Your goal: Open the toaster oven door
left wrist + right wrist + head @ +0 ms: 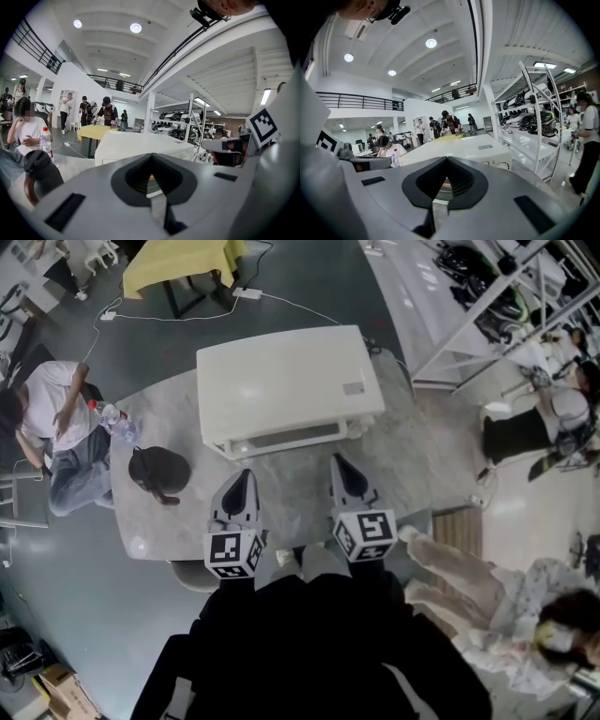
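The white toaster oven (286,381) stands on the grey marble-look table (412,442), its door side (286,438) turned toward me, and the door looks closed. Both grippers hover over the table just short of that door, touching nothing. My left gripper (242,476) is shut and empty, pointing at the door's left part. My right gripper (339,463) is shut and empty too, aimed at the door's right part. In the left gripper view the oven (140,143) rises beyond the closed left gripper (151,177); in the right gripper view the oven (464,147) lies past the closed right gripper (447,182).
A black bag (157,471) and a water bottle (113,418) sit at the table's left end, beside a seated person (56,427). Another person (506,615) is low at the right. White shelving (487,306) stands at the back right, a yellow table (183,263) behind.
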`<state>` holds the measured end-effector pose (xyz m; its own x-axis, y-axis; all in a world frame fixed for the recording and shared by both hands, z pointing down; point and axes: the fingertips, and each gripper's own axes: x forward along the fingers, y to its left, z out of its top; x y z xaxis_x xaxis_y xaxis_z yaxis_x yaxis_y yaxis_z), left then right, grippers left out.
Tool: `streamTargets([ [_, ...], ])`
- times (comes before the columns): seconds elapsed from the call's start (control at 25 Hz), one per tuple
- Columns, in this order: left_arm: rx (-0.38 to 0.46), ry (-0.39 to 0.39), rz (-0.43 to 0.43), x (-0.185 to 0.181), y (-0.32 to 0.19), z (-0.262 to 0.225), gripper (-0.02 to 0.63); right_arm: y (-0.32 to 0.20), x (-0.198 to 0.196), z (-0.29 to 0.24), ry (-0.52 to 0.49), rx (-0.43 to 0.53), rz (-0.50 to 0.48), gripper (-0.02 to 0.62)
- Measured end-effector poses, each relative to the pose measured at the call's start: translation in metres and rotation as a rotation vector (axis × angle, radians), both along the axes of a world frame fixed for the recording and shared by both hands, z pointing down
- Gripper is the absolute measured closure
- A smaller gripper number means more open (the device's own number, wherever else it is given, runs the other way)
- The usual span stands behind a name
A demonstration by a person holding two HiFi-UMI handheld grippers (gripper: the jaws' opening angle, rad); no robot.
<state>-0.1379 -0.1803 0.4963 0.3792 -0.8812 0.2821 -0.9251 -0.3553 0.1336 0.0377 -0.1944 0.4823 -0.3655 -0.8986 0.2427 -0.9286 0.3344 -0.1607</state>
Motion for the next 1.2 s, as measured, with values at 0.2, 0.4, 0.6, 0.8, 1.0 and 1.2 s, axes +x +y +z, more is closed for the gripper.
streamTargets([
  [0.2, -0.019, 0.003, -0.015, -0.003, -0.017, 0.008, 0.603, -0.016, 0.004, 0.011, -0.005, -0.040, 0.020, 0.592],
  [0.4, -0.039, -0.001, -0.033, -0.005, -0.033, 0.021, 0.603, -0.037, 0.010, 0.024, 0.005, -0.065, 0.033, 0.592],
  [0.6, -0.069, -0.001, -0.045, -0.007, -0.044, 0.034, 0.603, -0.052, 0.015, 0.041, 0.019, -0.104, 0.041, 0.592],
  [0.8, -0.086, -0.002, -0.056, -0.009, -0.052, 0.041, 0.603, -0.063, 0.021, 0.051, 0.024, -0.132, 0.049, 0.592],
  [1.0, -0.108, -0.002, -0.054, -0.010, -0.055, 0.051, 0.603, -0.068, 0.020, 0.065, 0.032, -0.151, 0.045, 0.592],
  [1.2, -0.107, 0.001, -0.046, -0.010, -0.054, 0.053, 0.603, -0.066, 0.018, 0.068, 0.035, -0.132, 0.031, 0.592],
])
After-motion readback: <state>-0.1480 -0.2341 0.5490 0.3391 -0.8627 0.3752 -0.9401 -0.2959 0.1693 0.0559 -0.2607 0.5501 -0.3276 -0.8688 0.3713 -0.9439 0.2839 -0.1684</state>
